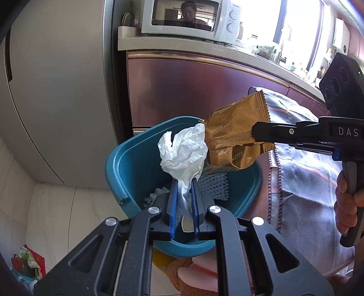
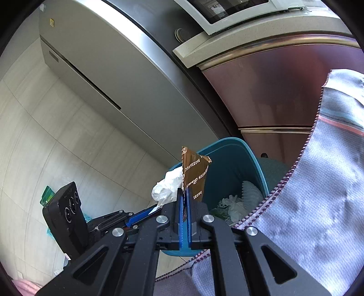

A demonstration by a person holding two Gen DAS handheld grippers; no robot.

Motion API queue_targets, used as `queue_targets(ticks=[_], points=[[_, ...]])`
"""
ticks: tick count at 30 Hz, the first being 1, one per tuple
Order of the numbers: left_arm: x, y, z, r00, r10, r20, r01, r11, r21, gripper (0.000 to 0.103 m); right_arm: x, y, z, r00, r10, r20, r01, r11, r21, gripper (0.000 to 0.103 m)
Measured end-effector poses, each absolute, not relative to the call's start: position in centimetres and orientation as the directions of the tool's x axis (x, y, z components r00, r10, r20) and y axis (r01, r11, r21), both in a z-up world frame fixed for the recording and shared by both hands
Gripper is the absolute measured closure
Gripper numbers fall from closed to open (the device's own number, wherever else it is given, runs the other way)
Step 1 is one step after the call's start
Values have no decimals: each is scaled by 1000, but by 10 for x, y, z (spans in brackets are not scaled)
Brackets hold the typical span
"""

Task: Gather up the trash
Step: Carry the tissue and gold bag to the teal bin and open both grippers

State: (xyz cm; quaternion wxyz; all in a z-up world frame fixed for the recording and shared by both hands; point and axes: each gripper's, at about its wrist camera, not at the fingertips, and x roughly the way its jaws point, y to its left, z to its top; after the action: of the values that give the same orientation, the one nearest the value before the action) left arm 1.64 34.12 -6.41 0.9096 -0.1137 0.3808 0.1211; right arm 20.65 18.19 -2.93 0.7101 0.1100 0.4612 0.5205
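My left gripper (image 1: 183, 182) is shut on a crumpled white tissue (image 1: 182, 152) and holds it above the open teal trash bin (image 1: 127, 159). My right gripper (image 2: 184, 191) is shut on a gold-brown snack wrapper (image 2: 195, 173), also over the teal bin (image 2: 229, 164). In the left wrist view the right gripper (image 1: 254, 134) comes in from the right, with the wrapper (image 1: 234, 134) touching the tissue. In the right wrist view the tissue (image 2: 165, 189) and the left gripper (image 2: 145, 213) sit at lower left. White foam netting (image 1: 212, 184) and crumpled paper (image 2: 234, 205) lie inside the bin.
A grey patterned cloth (image 1: 302, 164) hangs to the right of the bin. A silver refrigerator (image 1: 56, 91) stands at left and a maroon cabinet (image 1: 193, 91) behind, with a microwave (image 1: 191, 19) on the counter. A red bag (image 1: 29, 261) sits on the tiled floor at lower left.
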Motion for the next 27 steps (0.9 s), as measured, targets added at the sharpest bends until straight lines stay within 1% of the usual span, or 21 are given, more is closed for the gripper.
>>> queue_targets(ticks=[11, 13, 16, 20, 27], points=[[32, 345, -83, 657, 125, -743, -320, 939, -126, 91, 213, 208, -41, 7, 807, -590, -629, 462, 625, 101], [35, 345, -86, 654, 124, -746, -324, 937, -128, 91, 214, 211, -42, 2, 802, -597, -631, 464, 622, 98], [38, 347, -89, 650, 123, -750, -330, 935, -132, 85, 217, 217, -45, -7, 794, -608, -624, 472, 623, 93], [43, 349, -94, 641, 120, -758, -336, 932, -137, 76, 219, 218, -47, -2, 786, -618, -611, 489, 623, 89], [43, 347, -96, 645, 105, -757, -327, 933, -150, 76, 218, 210, -47, 12, 794, -607, -607, 488, 627, 88]])
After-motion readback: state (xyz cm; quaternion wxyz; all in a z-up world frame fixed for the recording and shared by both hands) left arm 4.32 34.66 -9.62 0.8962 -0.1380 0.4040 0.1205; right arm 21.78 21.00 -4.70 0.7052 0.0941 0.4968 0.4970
